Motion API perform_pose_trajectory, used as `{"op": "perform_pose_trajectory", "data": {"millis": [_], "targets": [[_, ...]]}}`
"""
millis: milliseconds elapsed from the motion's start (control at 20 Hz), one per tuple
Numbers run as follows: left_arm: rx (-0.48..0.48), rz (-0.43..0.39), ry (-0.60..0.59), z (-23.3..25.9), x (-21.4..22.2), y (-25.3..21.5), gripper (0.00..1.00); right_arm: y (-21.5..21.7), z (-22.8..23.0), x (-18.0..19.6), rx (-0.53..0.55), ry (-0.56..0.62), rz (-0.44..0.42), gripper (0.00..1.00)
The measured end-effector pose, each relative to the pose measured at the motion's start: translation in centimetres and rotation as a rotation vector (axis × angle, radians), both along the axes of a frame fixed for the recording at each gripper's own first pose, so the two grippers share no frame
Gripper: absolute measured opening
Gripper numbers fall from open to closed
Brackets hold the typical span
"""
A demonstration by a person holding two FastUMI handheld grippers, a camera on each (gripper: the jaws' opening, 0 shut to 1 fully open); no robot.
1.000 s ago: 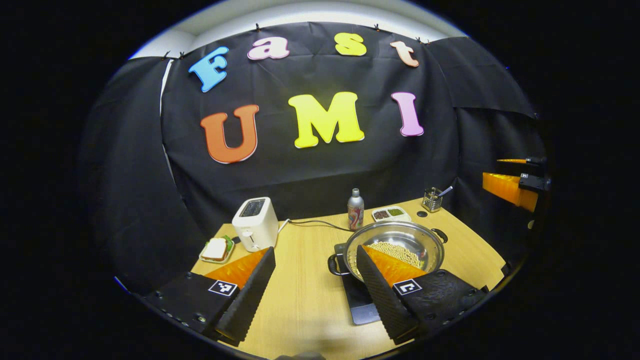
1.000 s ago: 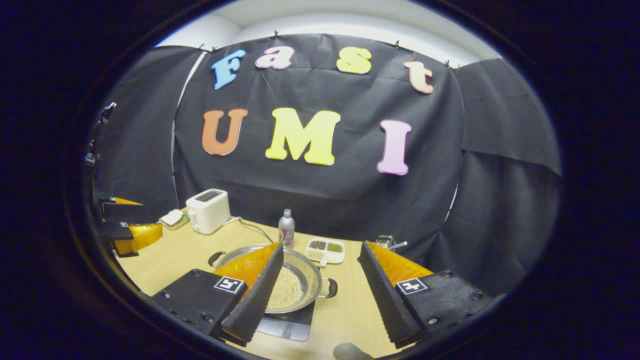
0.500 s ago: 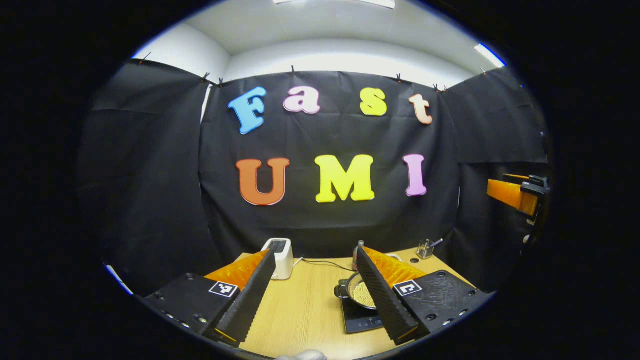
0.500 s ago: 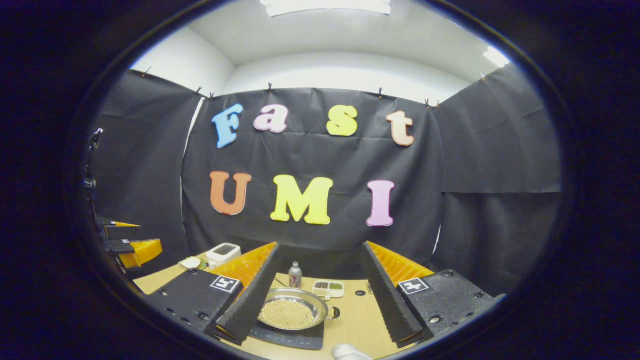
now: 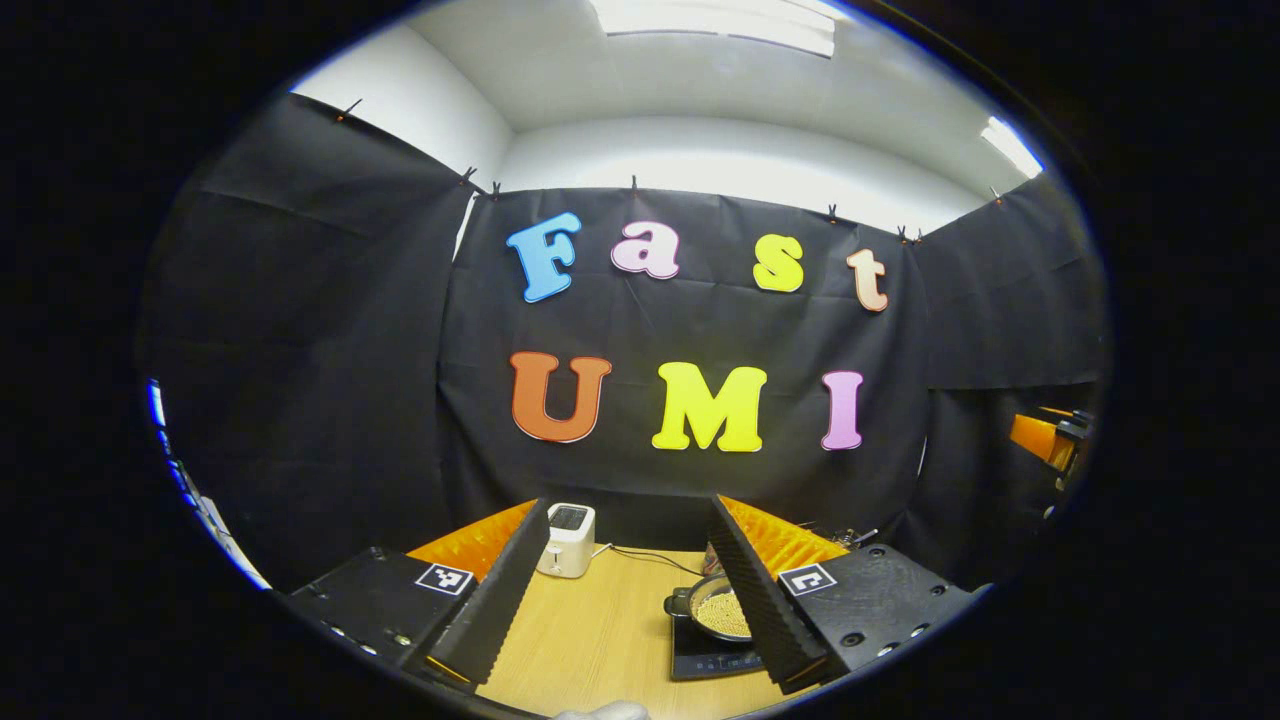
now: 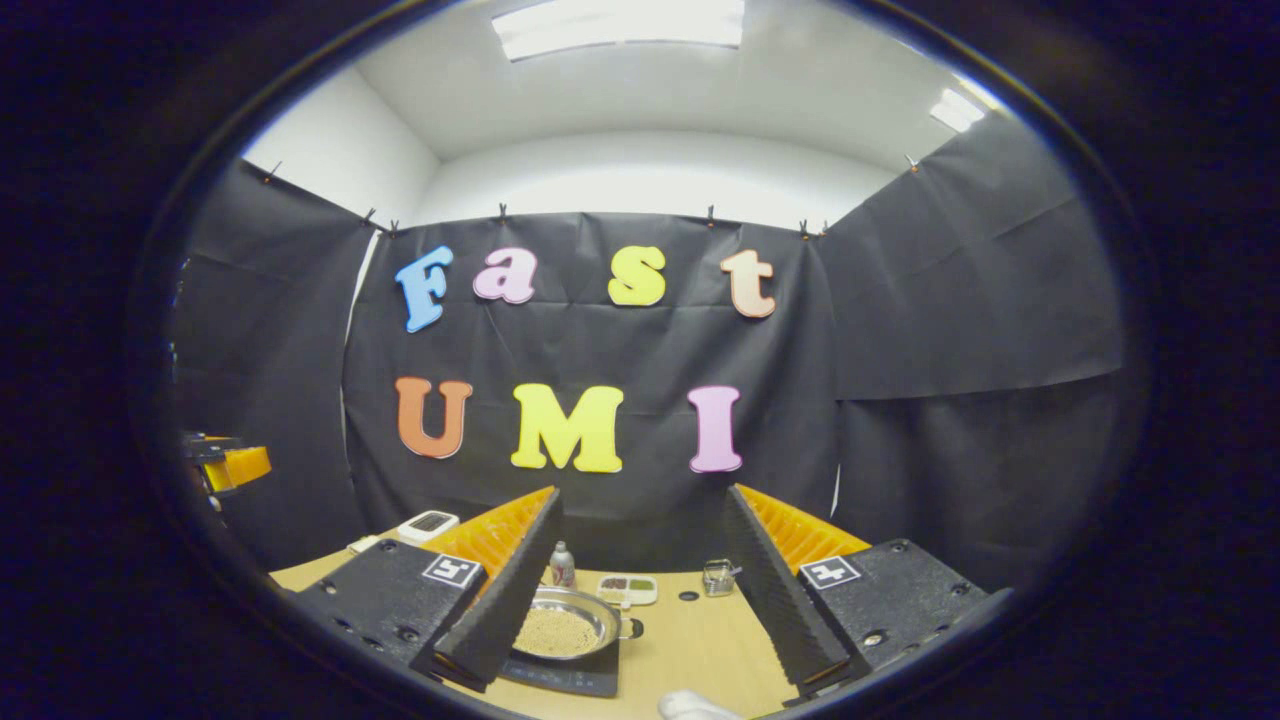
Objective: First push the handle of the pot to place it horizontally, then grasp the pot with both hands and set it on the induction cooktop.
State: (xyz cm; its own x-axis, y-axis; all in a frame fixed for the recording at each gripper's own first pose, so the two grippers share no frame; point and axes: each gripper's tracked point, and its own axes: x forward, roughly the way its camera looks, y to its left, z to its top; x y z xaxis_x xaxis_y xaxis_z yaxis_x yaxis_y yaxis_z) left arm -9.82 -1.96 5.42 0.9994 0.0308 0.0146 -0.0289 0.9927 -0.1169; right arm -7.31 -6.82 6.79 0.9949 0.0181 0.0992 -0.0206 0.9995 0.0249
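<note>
Left gripper: its two fingers stand wide apart with nothing between them but bare table; it holds nothing and hangs above the near part of the table, well back from the pot.
Right gripper: its fingers are likewise spread wide and grip nothing; it hovers above the near edge of the table, apart from the pot.
Other gripper seen afar: in the left gripper view the right gripper shows at the far right edge; in the right gripper view the left gripper shows at the far left edge.
Pot: a shiny metal pot filled with pale beans sits on the cooktop, partly hidden behind the left gripper's right-hand finger; in the right gripper view the pot lies just beside that gripper's left-hand finger.
Pot handle: a dark loop on the pot's left side; in the right gripper view a second handle sticks out on the right side.
Cooktop: a flat black slab under the pot, on the table.
Table: light wood.
Toaster: white, at the back left of the table, with a cord running from it toward the pot.
Bottle: stands upright behind the pot.
Small tray: white, with dark and green fillings, just right of the bottle.
Small holder: stands farther right at the back.
</note>
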Motion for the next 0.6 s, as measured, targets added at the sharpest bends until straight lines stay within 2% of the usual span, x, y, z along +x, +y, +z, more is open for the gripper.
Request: {"op": "perform_pose_trajectory", "data": {"millis": [200, 250, 300, 350, 600], "targets": [[0.032, -0.038, -0.025, 1.1, 0.3, -0.6, 0.95, 0.4, 1.0, -0.6, 0.023, -0.022, -0.006, 1.0], [0.027, -0.051, -0.027, 1.1, 0.3, -0.8, 0.84, 0.6, 1.1, -0.8, 0.027, -0.026, -0.007, 1.0], [0.021, -0.066, -0.026, 1.2, 0.3, -1.0, 0.84, 0.9, 1.2, -0.9, 0.027, -0.029, -0.006, 1.0], [0.018, -0.076, -0.027, 1.3, 0.5, -1.2, 0.95, 1.1, 1.4, -0.9, 0.024, -0.029, -0.009, 1.0], [0.018, -0.086, -0.037, 2.0, 0.9, -0.4, 0.95, 2.6, 0.7, -0.7, 0.013, -0.009, 0.003, 1.0]]}}
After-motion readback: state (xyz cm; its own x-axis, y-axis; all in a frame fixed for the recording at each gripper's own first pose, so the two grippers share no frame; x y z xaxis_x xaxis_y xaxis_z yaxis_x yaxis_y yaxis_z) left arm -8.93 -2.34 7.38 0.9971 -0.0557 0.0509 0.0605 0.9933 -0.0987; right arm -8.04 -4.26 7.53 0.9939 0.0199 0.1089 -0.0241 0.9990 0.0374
